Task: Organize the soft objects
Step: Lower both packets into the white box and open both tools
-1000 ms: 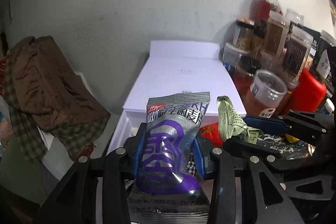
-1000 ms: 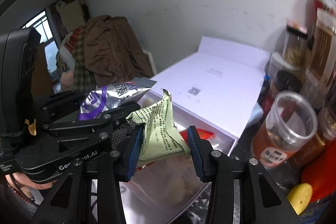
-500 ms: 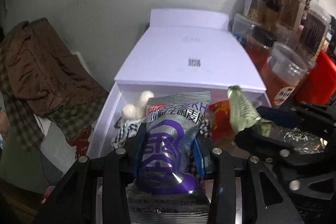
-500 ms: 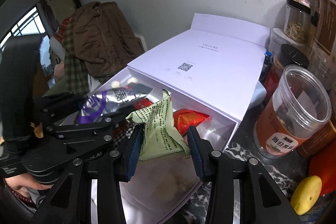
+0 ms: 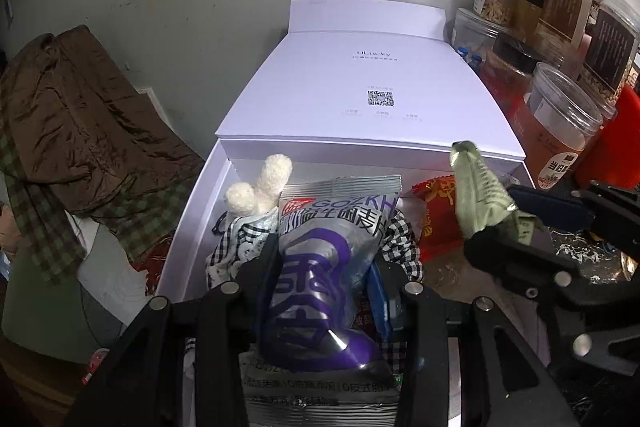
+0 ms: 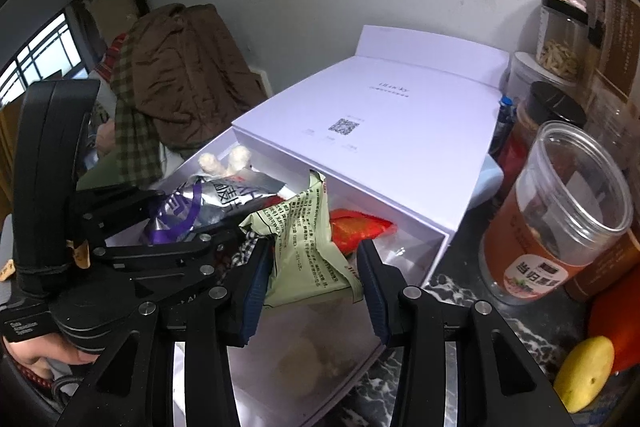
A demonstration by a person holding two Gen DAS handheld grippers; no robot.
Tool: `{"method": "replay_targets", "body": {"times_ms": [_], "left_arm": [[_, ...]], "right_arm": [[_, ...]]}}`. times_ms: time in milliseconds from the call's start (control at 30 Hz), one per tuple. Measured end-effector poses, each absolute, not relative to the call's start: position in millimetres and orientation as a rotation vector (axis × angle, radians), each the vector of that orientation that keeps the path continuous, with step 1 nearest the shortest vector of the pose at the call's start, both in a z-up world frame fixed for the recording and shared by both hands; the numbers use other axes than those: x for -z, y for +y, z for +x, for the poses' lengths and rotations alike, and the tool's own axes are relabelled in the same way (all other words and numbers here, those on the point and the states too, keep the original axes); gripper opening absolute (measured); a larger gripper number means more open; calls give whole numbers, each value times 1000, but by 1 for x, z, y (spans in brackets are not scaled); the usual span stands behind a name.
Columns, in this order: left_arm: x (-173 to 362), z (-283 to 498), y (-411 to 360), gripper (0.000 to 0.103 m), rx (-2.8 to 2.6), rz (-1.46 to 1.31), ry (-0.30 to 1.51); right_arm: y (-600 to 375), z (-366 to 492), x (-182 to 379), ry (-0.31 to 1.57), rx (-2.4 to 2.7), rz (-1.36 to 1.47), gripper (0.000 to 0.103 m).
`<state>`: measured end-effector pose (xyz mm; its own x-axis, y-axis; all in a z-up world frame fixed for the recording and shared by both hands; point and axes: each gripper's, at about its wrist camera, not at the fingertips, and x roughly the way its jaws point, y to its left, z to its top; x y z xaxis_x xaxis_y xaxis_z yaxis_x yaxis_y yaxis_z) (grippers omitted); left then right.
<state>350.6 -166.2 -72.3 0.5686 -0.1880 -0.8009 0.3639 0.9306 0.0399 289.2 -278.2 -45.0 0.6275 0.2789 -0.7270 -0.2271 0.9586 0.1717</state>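
My left gripper (image 5: 326,267) is shut on a silver and purple snack bag (image 5: 328,267) and holds it over the open drawer of a white box (image 5: 192,211). My right gripper (image 6: 314,259) is shut on a pale green packet (image 6: 304,239) beside it, also over the drawer. In the drawer lie a red packet (image 5: 438,223), a black and white checked cloth (image 5: 232,247) and a white fluffy toy (image 5: 260,187). The right gripper and green packet also show at the right of the left wrist view (image 5: 480,199).
Several clear jars (image 6: 560,211) with brown contents stand right of the box, on a dark marbled counter (image 6: 460,291). A yellow object (image 6: 584,375) lies near the front right. A brown jacket over checked fabric (image 5: 80,131) is piled at the left.
Both grippers have moved forward and tipped down over the box, so the open drawer and its contents now show. Each still holds its packet.
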Motion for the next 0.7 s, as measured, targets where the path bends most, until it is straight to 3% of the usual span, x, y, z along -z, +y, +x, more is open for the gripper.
{"method": "replay_targets", "body": {"times_ms": [700], "left_arm": [[67, 347, -161, 41, 250, 181, 957]], "right_arm": [[-278, 294, 46, 899, -312, 81, 49]]}}
